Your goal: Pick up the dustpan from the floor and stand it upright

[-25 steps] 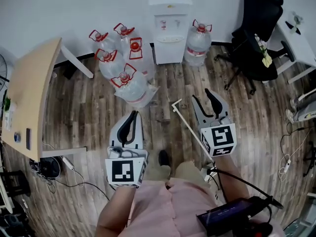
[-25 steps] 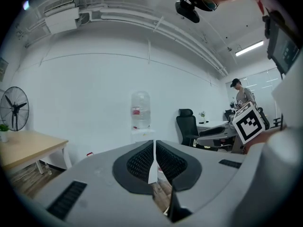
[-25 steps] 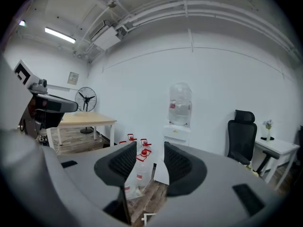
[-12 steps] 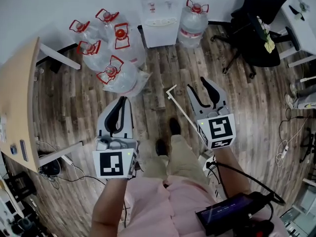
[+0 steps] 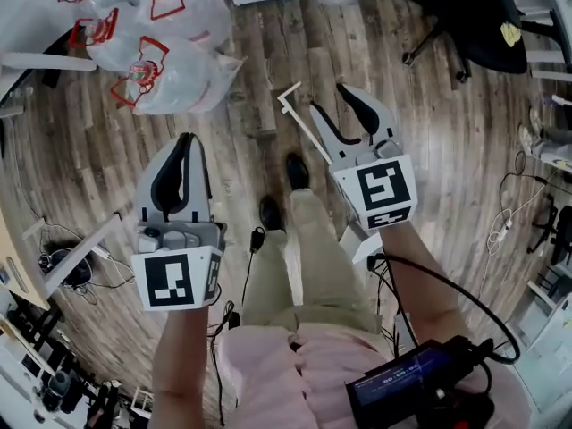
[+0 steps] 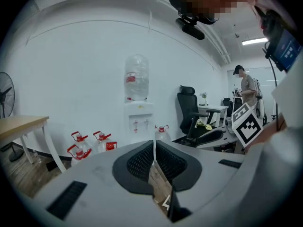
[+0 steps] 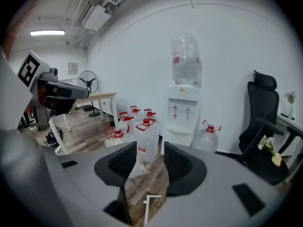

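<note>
The dustpan lies on the wooden floor; its thin white handle (image 5: 302, 121) runs diagonally under my right gripper, and a white piece of its pan (image 5: 362, 245) shows below that gripper. The handle's T-shaped end (image 7: 150, 200) appears low between the right jaws. My right gripper (image 5: 345, 113) hangs above the handle, open and holding nothing. My left gripper (image 5: 175, 166) is off to the left over bare floor, its jaws shut together with nothing in them. From the left gripper view, the left gripper (image 6: 154, 148) looks at the far wall.
Several water bottles (image 5: 152, 56) lie at the upper left, and a water dispenser (image 7: 182, 112) stands at the wall. An office chair (image 5: 474, 21) is at the upper right. Cables (image 5: 509, 226) trail at the right. The person's shoes (image 5: 298, 170) stand beside the handle.
The head view has swung down and forward, so the bottles and chair slid toward the top edge. The right gripper now sits closer over the dustpan handle. Both jaws are unchanged.
</note>
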### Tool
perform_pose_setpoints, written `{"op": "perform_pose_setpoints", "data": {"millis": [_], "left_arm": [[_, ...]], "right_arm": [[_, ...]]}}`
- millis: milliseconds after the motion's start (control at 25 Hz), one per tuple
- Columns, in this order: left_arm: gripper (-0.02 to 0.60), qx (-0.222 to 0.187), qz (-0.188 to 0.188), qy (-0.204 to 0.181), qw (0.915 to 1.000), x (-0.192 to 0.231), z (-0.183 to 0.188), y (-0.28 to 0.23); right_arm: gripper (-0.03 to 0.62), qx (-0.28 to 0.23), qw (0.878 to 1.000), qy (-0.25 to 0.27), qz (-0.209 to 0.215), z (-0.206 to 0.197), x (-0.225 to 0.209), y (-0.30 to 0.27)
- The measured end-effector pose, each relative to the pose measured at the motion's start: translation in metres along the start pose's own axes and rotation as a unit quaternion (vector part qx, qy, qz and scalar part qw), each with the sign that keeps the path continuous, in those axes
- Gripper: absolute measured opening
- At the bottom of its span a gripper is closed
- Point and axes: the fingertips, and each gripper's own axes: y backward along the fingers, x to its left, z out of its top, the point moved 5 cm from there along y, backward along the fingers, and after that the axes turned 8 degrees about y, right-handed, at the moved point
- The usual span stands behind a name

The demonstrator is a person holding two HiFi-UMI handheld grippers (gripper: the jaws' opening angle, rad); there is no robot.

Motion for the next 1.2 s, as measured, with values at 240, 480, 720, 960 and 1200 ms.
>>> {"op": "perform_pose_setpoints", "data": {"millis": [240,480,720,960,1200], "left_arm": [[0.024,0.025,-0.014,-0.004,0.9996,0.001,-0.063,-0.039],[0.023,0.039,-0.027,-0.006,0.9989,0.010,-0.134,-0.069],[0.023,0.065,-0.027,-0.001,0.9975,0.020,-0.209,-0.095],[0.024,0.096,-0.041,-0.001,0.9946,0.030,-0.277,-0.108],[0.024,0.105,-0.044,0.015,0.9934,0.040,-0.325,-0.122]], "right_arm": [[0.181,0.043,0.999,-0.003,0.033,-0.075,0.010,-0.048],[0.179,0.078,0.995,0.000,0.059,-0.150,0.034,-0.088],[0.178,0.107,0.991,0.011,0.081,-0.218,0.055,-0.129],[0.178,0.140,0.986,0.019,0.092,-0.285,0.072,-0.167],[0.176,0.168,0.980,0.027,0.100,-0.344,0.080,-0.196]]}}
